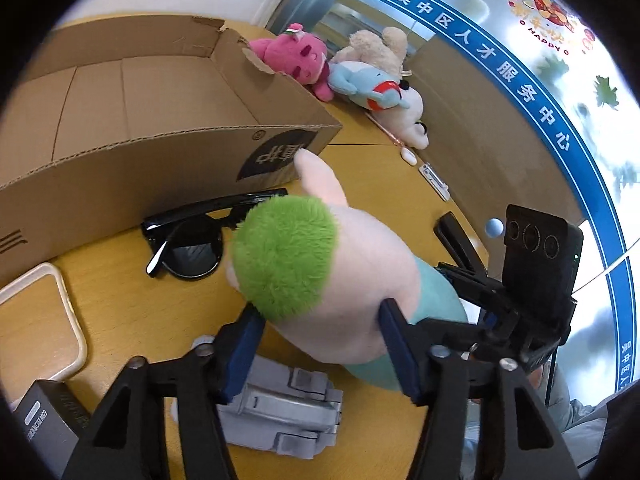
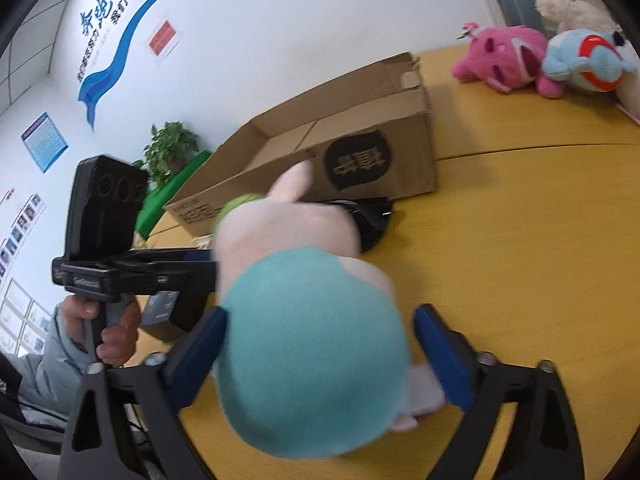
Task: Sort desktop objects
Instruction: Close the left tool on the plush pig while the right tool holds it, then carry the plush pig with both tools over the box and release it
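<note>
Pink plush toy with green hair and a teal body (image 1: 352, 280) sits pinched at its head between your left gripper (image 1: 320, 344) pads, held above the yellow wooden desk (image 1: 380, 184). Your right gripper (image 2: 320, 360) has its jaws spread around the toy's teal rear end; the left blue pad (image 2: 200, 344) touches the fabric, while the other stands apart. Ahead of the toy stands an open brown cardboard box (image 1: 160, 120), and black sunglasses (image 1: 196, 236) lie on the desk just beside its near wall. Below your left gripper rests a grey folded device (image 1: 288, 412). Toward the desk's far edge lie a pink plush bear (image 1: 296, 56), a light blue plush (image 1: 368, 84) and a cream plush (image 1: 380, 46), bunched together.
</note>
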Demonstrator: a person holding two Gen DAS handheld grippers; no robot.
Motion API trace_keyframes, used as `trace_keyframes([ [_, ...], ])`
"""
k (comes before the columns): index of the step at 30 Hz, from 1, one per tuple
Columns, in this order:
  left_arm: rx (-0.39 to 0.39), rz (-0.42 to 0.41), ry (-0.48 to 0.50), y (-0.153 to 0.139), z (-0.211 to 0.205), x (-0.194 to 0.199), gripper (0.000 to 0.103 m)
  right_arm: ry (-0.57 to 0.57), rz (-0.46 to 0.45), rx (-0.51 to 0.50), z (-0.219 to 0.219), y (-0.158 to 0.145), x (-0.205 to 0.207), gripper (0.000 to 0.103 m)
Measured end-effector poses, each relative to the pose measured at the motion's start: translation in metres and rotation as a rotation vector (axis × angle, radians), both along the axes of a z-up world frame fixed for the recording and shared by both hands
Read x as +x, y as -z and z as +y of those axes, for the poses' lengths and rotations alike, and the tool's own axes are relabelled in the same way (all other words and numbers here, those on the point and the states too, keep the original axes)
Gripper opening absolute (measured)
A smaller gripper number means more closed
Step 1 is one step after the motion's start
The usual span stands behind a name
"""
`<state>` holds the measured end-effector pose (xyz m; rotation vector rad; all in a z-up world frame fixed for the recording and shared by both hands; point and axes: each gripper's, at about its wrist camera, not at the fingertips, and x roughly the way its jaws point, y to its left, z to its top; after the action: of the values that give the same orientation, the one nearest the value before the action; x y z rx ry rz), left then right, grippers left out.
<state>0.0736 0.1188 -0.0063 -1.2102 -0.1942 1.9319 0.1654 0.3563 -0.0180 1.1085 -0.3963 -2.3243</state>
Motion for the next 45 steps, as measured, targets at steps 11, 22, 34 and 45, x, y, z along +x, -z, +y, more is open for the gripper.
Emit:
trace_keyframes([
  [11,0.022,0.157,-0.064,-0.051,-0.032,0.002,0.053,-0.032,0.07,0.097,-0.041,-0.041,-0.015,0.082],
  [22,0.057,0.366,-0.218,-0.132,-0.113,-0.05,0.053,-0.19,0.32,0.17,-0.128,-0.139,-0.09,0.08],
  [34,0.031,0.356,-0.45,-0.124,-0.203,-0.137,0.053,-0.54,0.397,0.411,-0.265,-0.174,-0.229,0.079],
  [45,-0.103,0.103,-0.529,-0.042,-0.217,-0.256,0.05,-0.72,0.323,0.552,-0.322,-0.084,-0.379,0.079],
])
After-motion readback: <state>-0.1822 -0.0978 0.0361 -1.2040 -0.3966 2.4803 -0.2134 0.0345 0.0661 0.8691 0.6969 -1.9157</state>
